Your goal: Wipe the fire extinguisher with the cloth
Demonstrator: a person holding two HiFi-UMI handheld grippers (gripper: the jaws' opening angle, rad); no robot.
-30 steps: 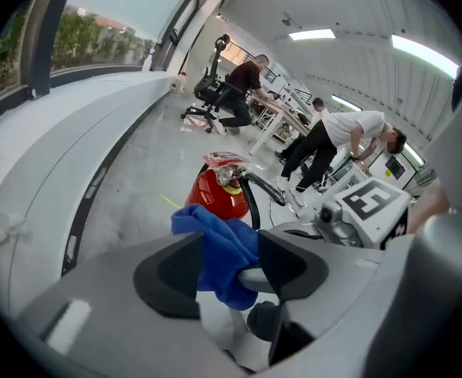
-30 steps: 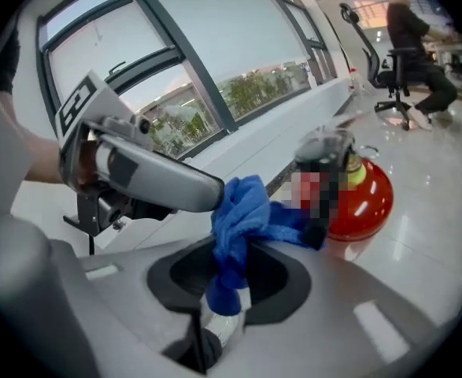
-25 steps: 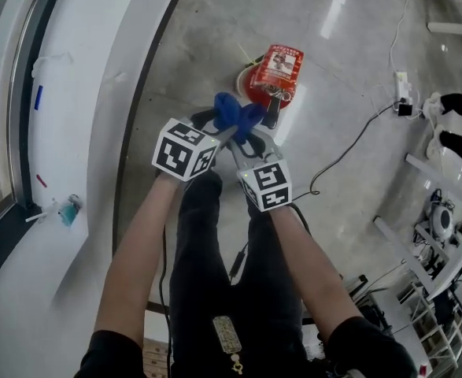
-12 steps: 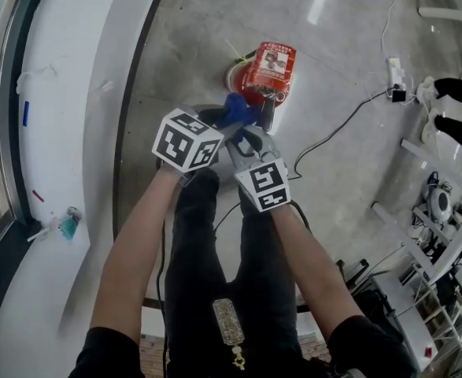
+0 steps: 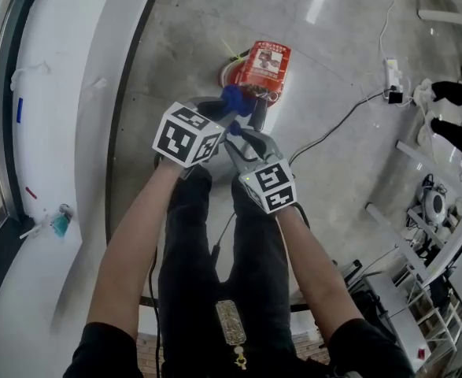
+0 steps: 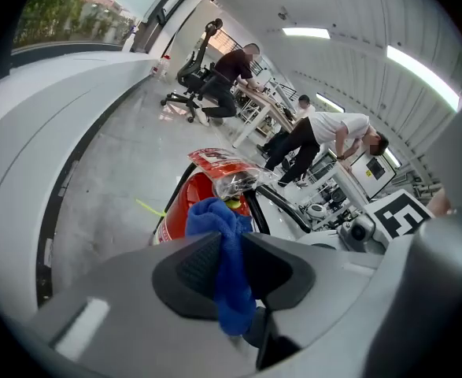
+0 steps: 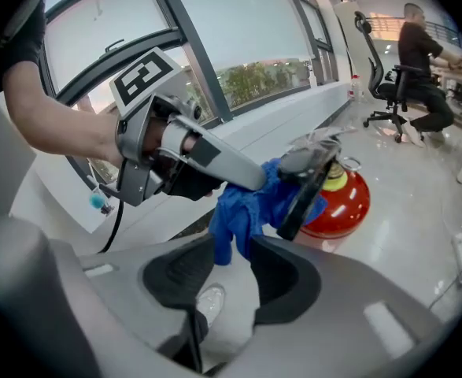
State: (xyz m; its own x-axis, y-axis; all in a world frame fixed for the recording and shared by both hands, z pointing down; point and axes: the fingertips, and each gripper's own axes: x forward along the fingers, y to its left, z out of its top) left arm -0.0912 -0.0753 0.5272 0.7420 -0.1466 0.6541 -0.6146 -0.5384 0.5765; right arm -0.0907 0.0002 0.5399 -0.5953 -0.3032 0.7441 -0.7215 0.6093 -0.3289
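The left tongs (image 6: pixel 229 250), jaws just closing, pinch the blue cloth (image 6: pixel 215 215). The right tongs (image 7: pixel 234 258), just opening, stand spread around its tail, seemingly a handover. The fire extinguisher (image 5: pixel 264 63) stands on the floor (image 5: pixel 341 85) just ahead.

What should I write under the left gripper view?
Left gripper, jaws just closing on a blue cloth, facing the red fire extinguisher.
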